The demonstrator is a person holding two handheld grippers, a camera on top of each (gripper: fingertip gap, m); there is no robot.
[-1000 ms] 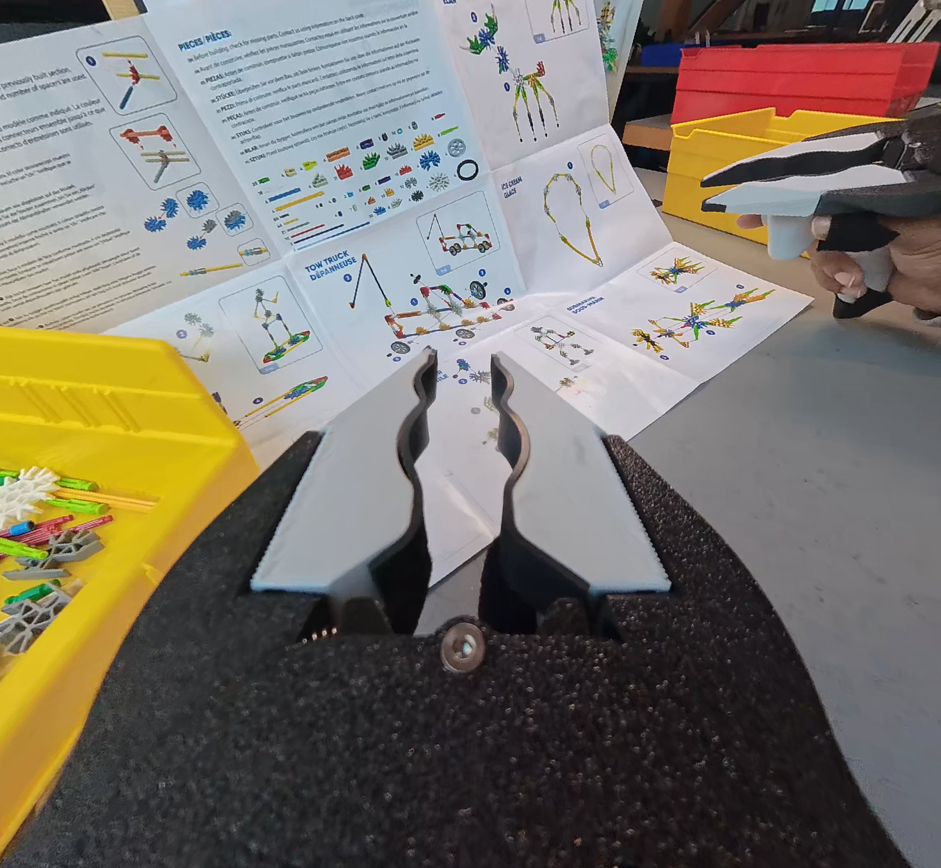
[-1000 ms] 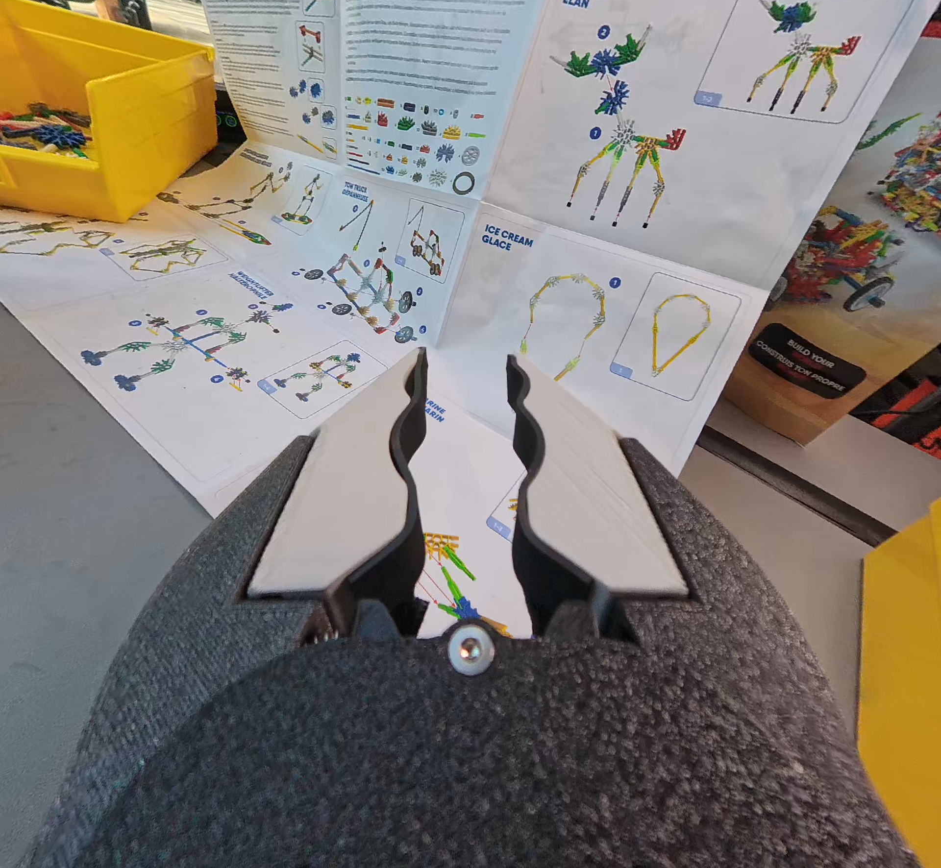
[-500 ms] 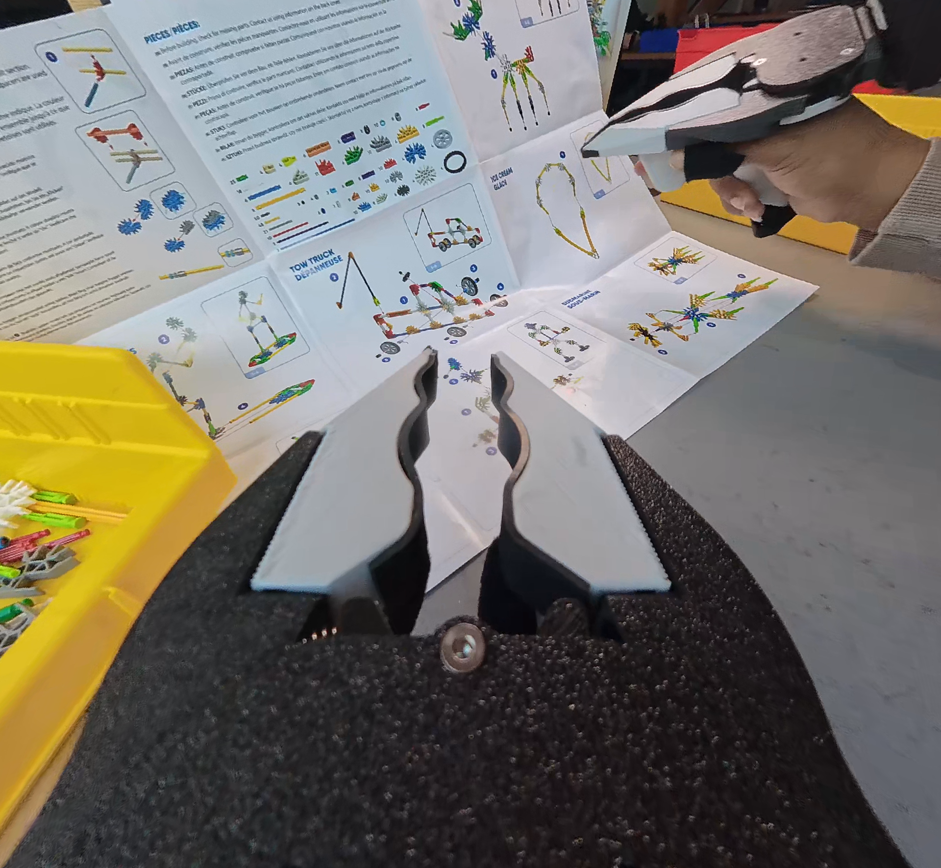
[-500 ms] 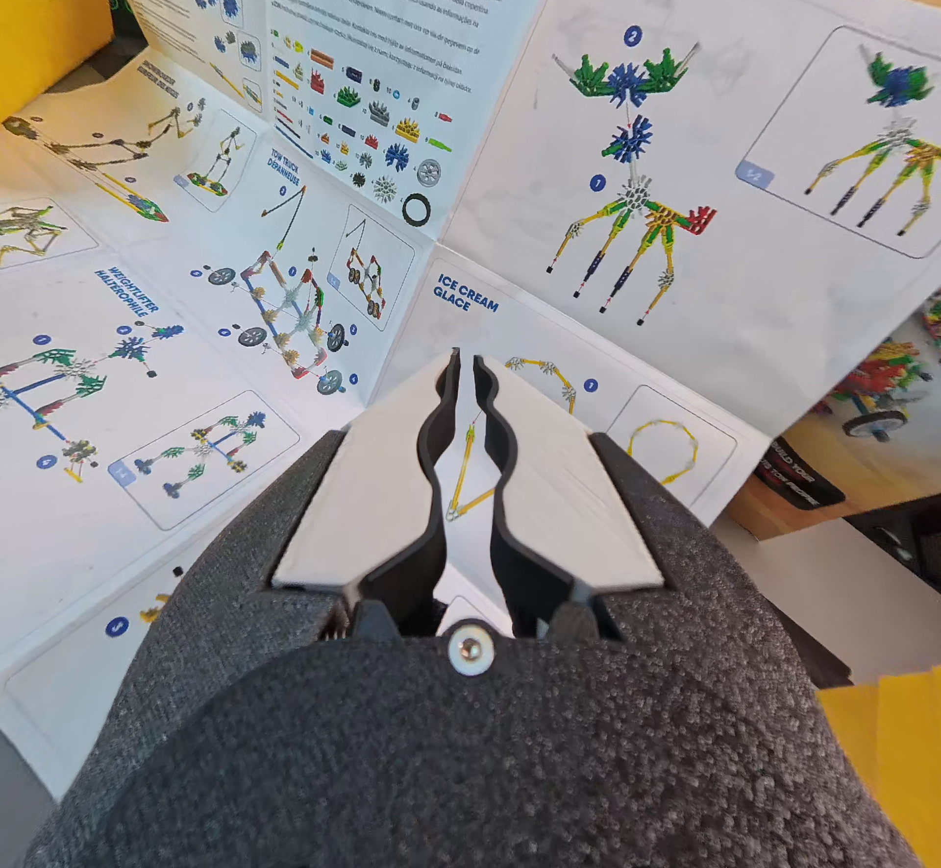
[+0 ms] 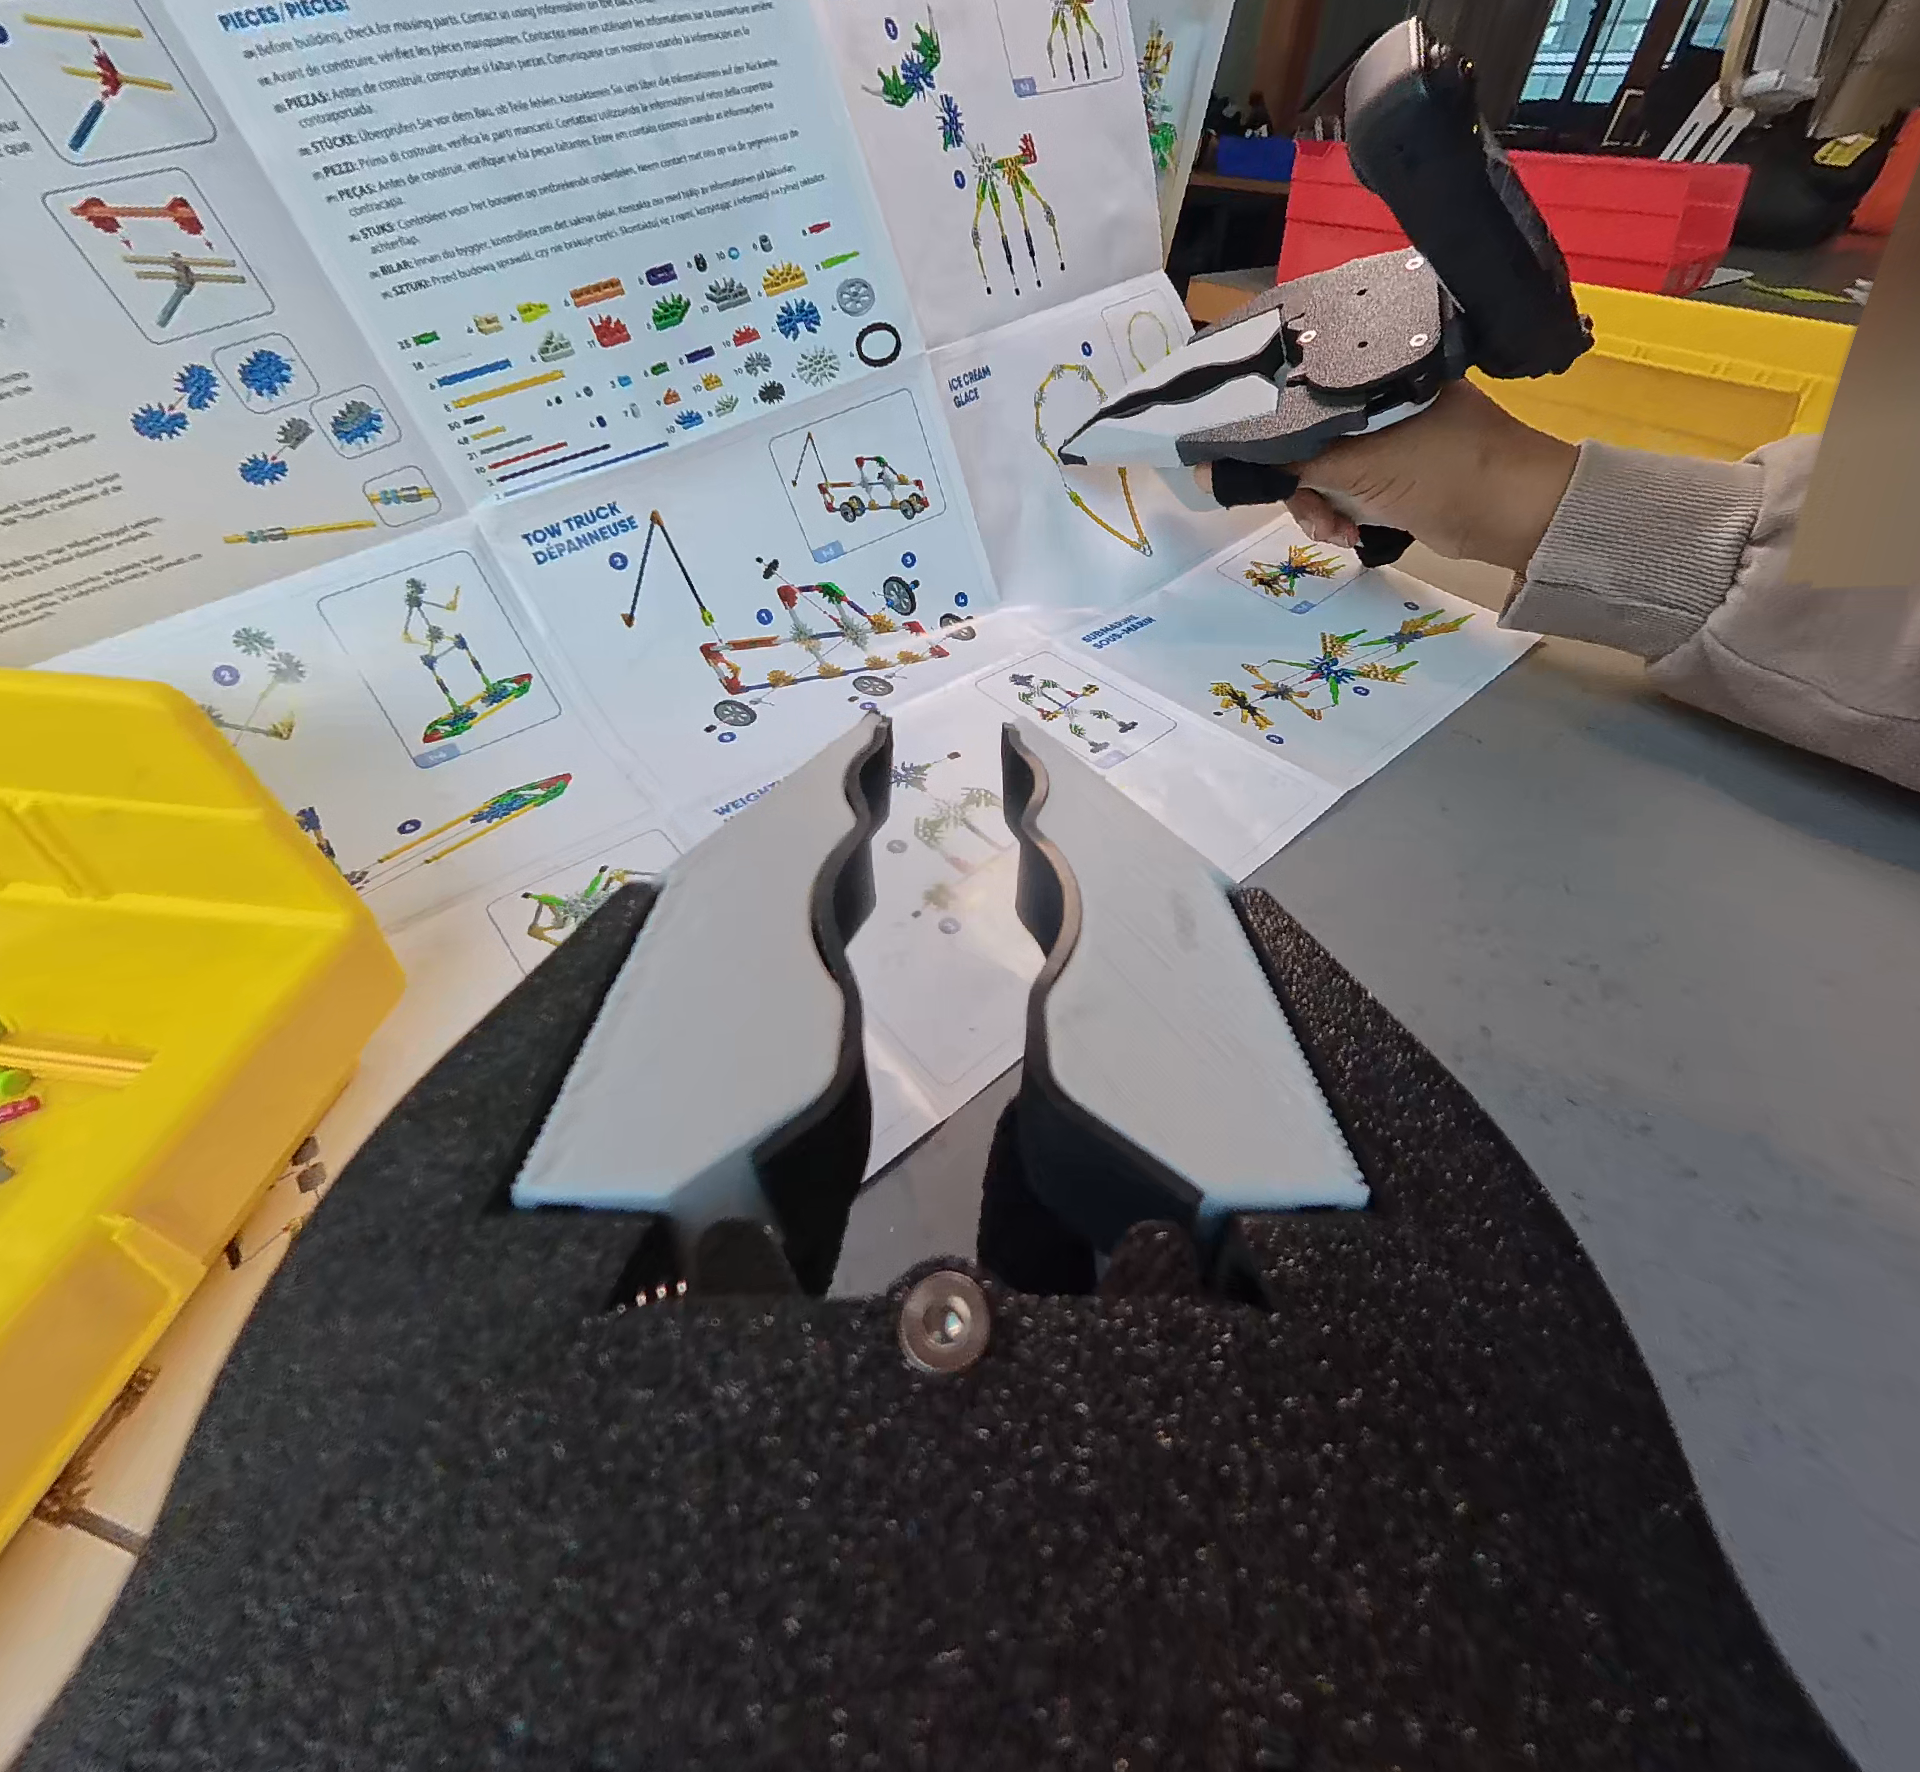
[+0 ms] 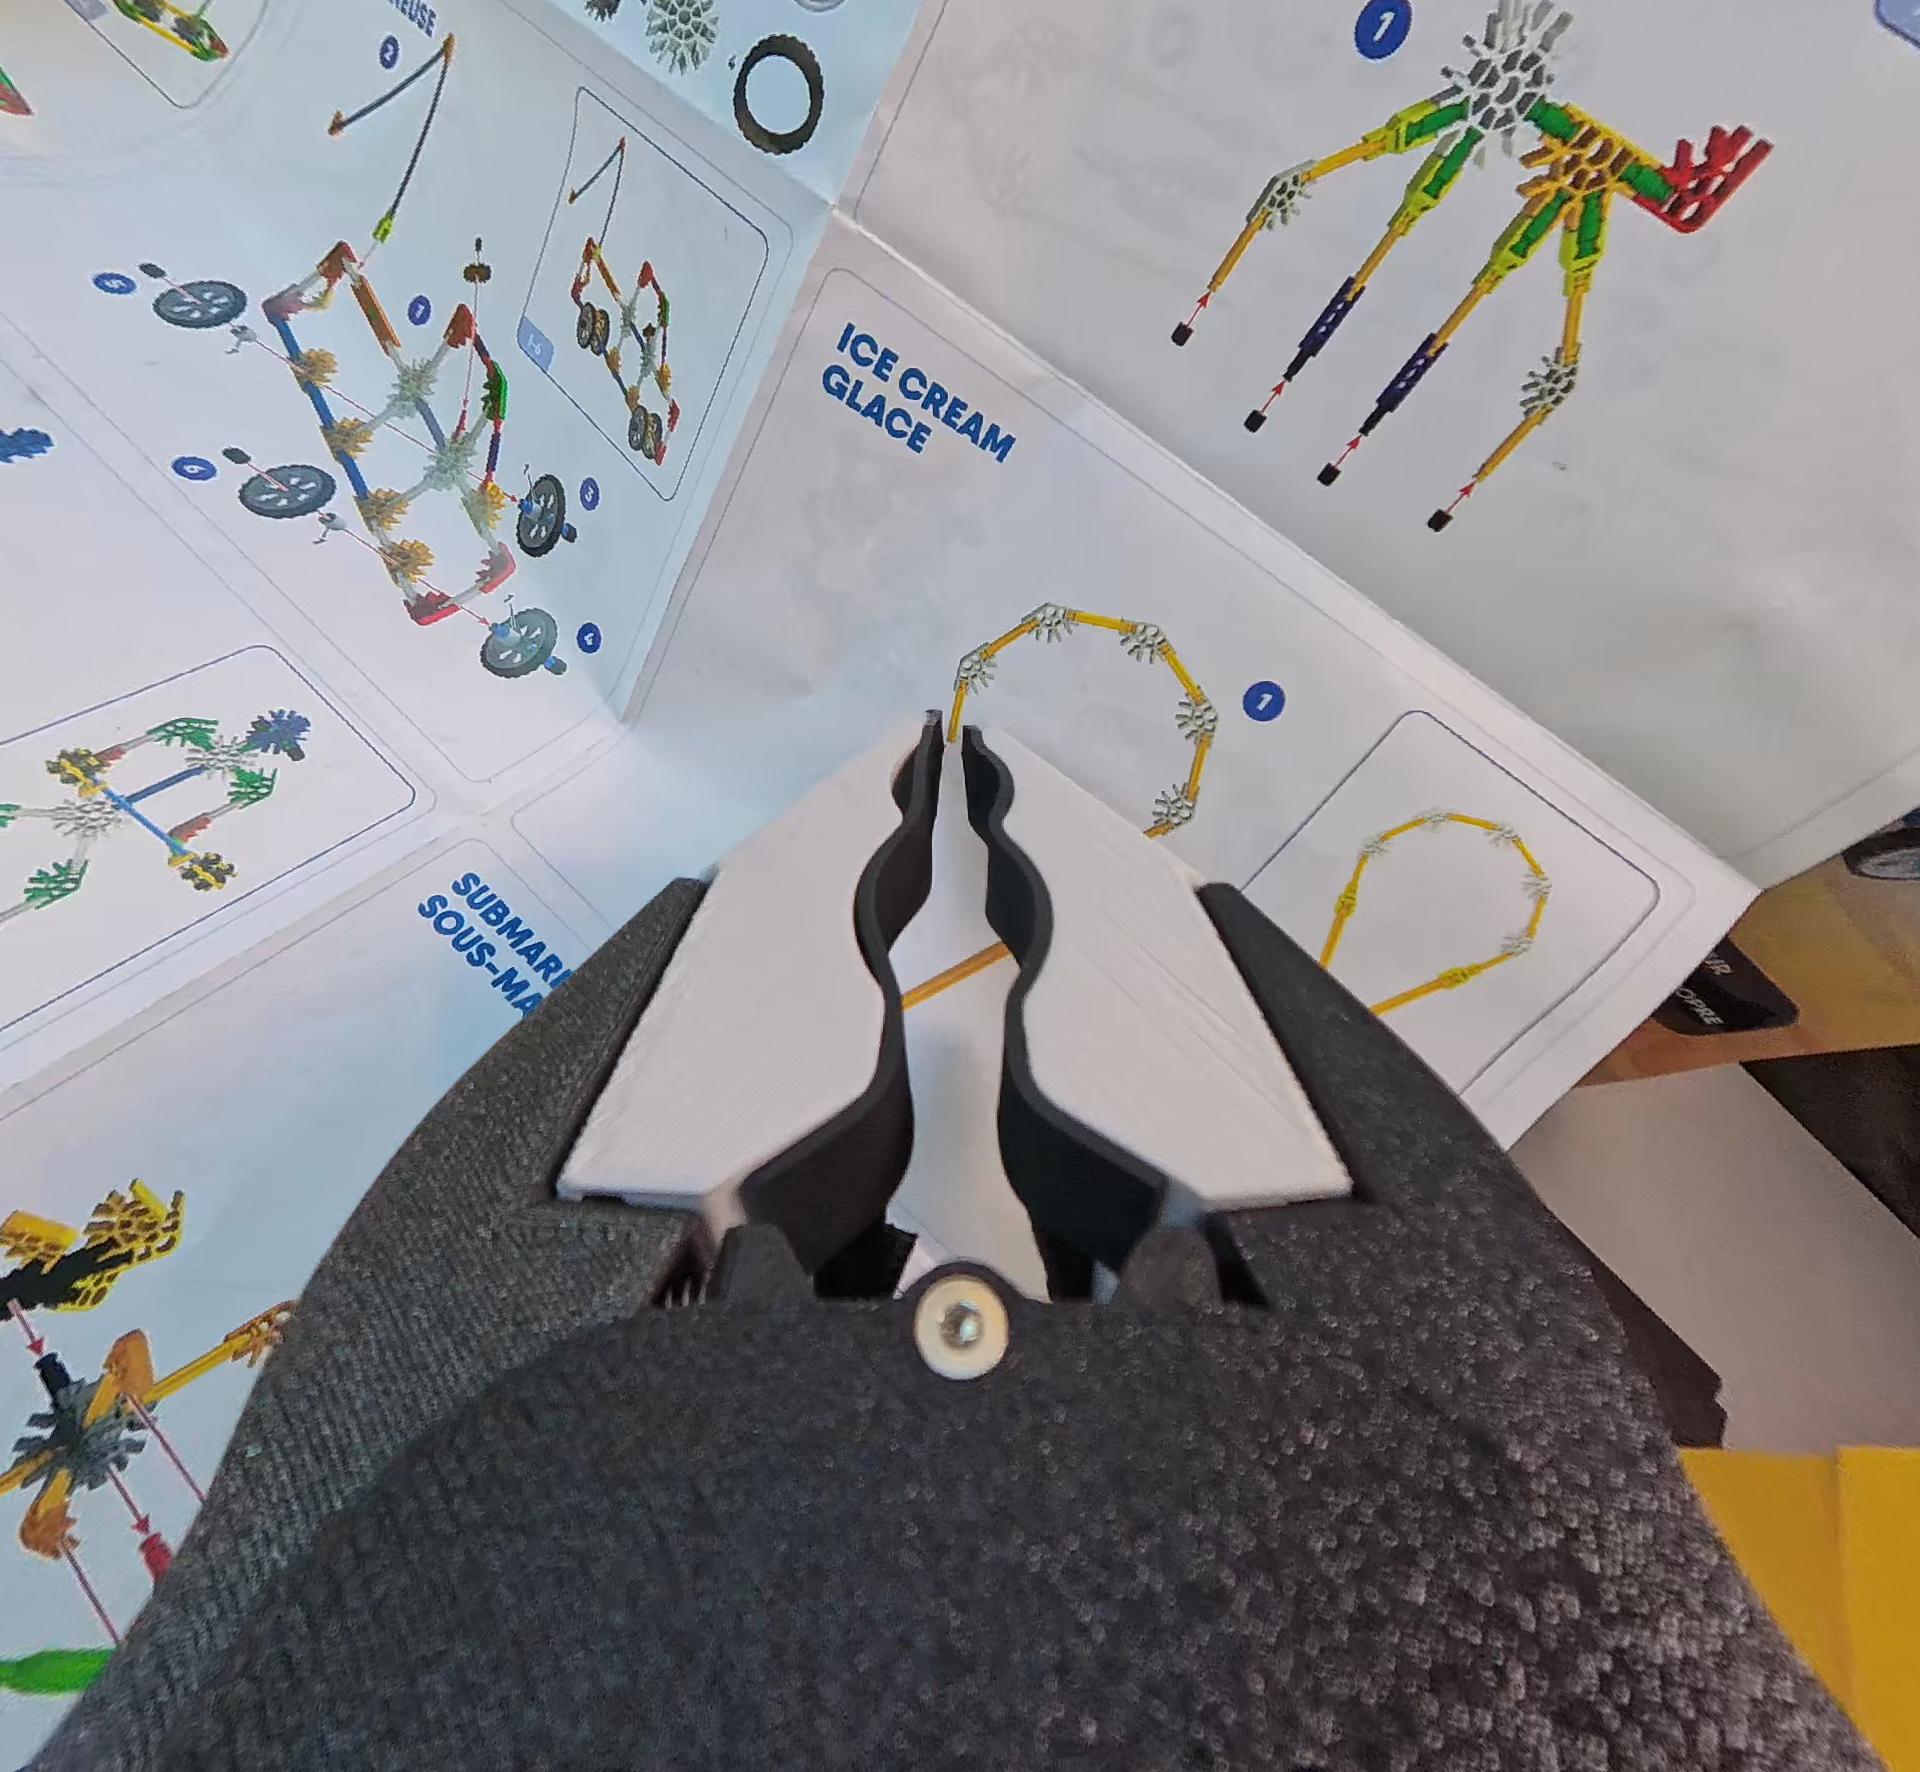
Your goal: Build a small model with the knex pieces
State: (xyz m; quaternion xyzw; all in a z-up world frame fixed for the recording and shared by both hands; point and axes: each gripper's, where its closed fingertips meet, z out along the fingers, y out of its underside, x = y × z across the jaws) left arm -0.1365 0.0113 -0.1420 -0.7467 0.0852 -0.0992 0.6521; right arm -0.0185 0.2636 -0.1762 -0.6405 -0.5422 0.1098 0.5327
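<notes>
Right wrist view: right hand-held gripper [image 6: 948, 730], jaws nearly together and empty, is aimed at a loop drawing on the propped instruction sheet [image 6: 894, 517]. Left hand-held gripper [image 5: 943, 746], jaws apart, is held over the counter [image 5: 1621, 1047] beside a yellow bin [image 5: 187, 943].

yellow bin [image 5: 156, 943] blocks L, grey tabletop [image 5: 1610, 1047] open R

The big white paper sheet [image 5: 644, 112] has blue headings and tiny black lines of print. Small blue number dots [image 6: 1263, 702] sit beside its toy drawings [image 6: 1496, 164].
</notes>
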